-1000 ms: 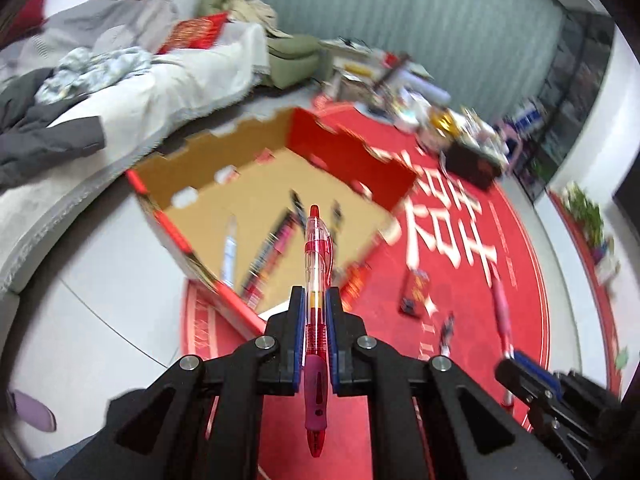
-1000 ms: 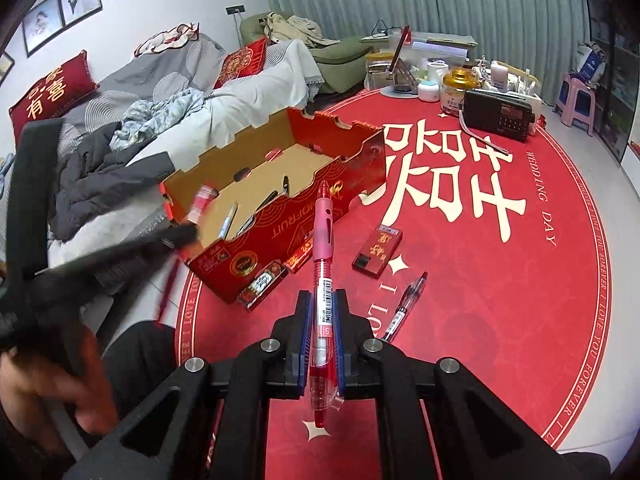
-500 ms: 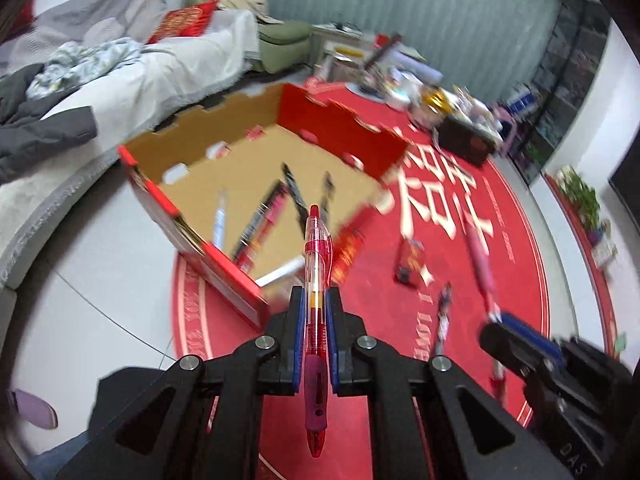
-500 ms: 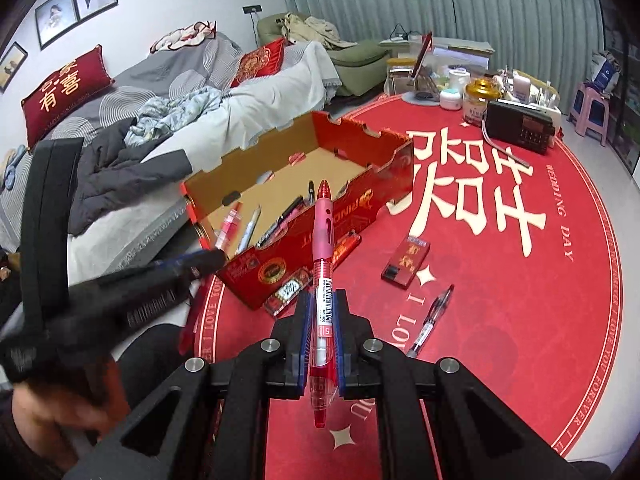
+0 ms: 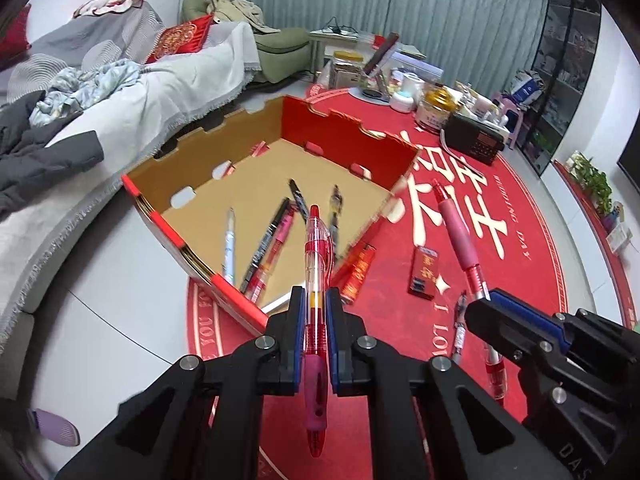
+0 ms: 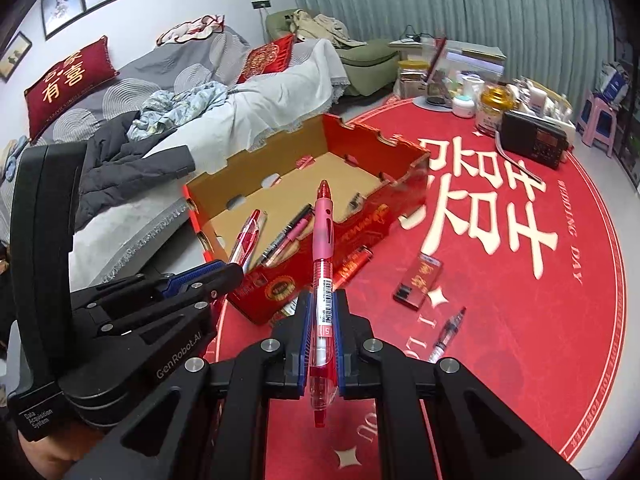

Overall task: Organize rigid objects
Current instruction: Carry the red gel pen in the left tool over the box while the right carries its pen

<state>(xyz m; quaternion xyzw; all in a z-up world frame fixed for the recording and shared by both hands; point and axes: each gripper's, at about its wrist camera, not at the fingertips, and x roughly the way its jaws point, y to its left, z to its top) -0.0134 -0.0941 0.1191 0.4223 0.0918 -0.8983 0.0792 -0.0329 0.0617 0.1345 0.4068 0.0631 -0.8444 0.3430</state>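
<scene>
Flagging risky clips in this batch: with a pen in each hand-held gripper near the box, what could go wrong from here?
1. The left hand-held gripper and right hand-held gripper sit close together; they could collide above the cardboard box.
2. Each clamps its pen, the red pen and the pink-grip pen, near the middle, so a release at the box's near wall may drop it onto the red rug.

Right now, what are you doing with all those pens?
A person is tidying pens into a cardboard box on a red rug. Each hand holds a gripper, and each gripper is shut on a red pen: the left gripper and the right gripper. Both pens point toward the box, which already has several pens inside. A clear pen, a lighter and a small red packet lie on the rug.
</scene>
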